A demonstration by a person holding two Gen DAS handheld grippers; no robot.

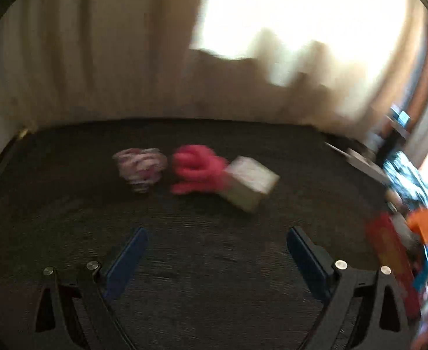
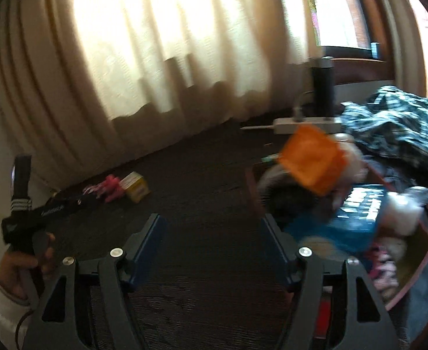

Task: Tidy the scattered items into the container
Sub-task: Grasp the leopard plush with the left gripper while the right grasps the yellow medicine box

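Left hand-held gripper (image 1: 217,250) spread, empty | pink toy (image 1: 198,172), box (image 1: 250,182) well ahead on carpet (image 1: 214,291)

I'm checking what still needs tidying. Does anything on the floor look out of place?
Yes. A striped cloth bundle, a pink toy and a small box lie loose on the dark carpet near the curtain, apart from the filled container. The box sits tilted.
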